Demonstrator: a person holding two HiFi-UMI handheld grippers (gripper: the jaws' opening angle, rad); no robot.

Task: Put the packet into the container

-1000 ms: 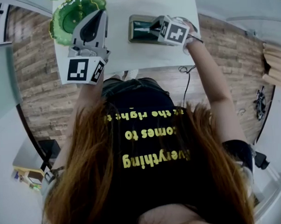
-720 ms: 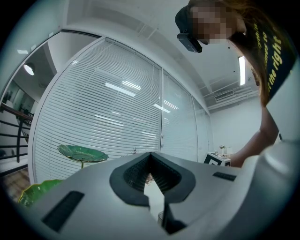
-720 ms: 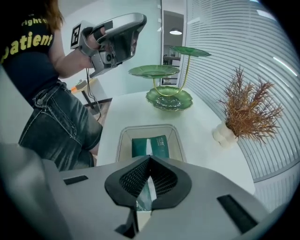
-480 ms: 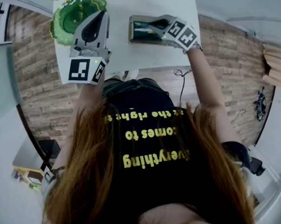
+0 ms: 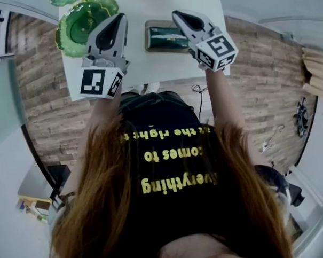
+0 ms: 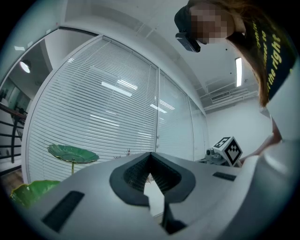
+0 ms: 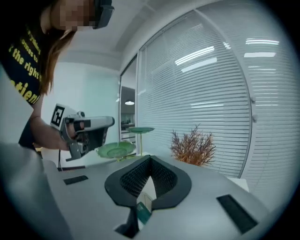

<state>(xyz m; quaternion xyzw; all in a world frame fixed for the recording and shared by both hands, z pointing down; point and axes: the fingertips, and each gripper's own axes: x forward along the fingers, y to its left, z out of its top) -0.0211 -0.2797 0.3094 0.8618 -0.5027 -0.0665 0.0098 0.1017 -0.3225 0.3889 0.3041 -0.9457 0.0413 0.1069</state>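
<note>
A dark green packet (image 5: 168,37) lies inside the low grey container (image 5: 149,36) on the white table (image 5: 148,67). My right gripper (image 5: 177,14) is raised just right of the container, with its jaws shut and nothing between them. In the right gripper view the jaws (image 7: 150,159) meet tip to tip, and a sliver of green packet (image 7: 143,213) shows far below through the gap behind them. My left gripper (image 5: 120,17) hovers left of the container, also shut and empty. Its jaws (image 6: 150,154) point out across the room.
A green leaf-shaped dish (image 5: 84,22) stands at the table's far left, beside the left gripper. A second leaf dish on a stalk (image 6: 72,153) and a reddish coral ornament (image 7: 192,147) stand near the blinds. The table's near edge runs just below both grippers.
My right gripper has lifted out of the container and swung up and to the right, leaving the packet inside. The left gripper has barely moved.
</note>
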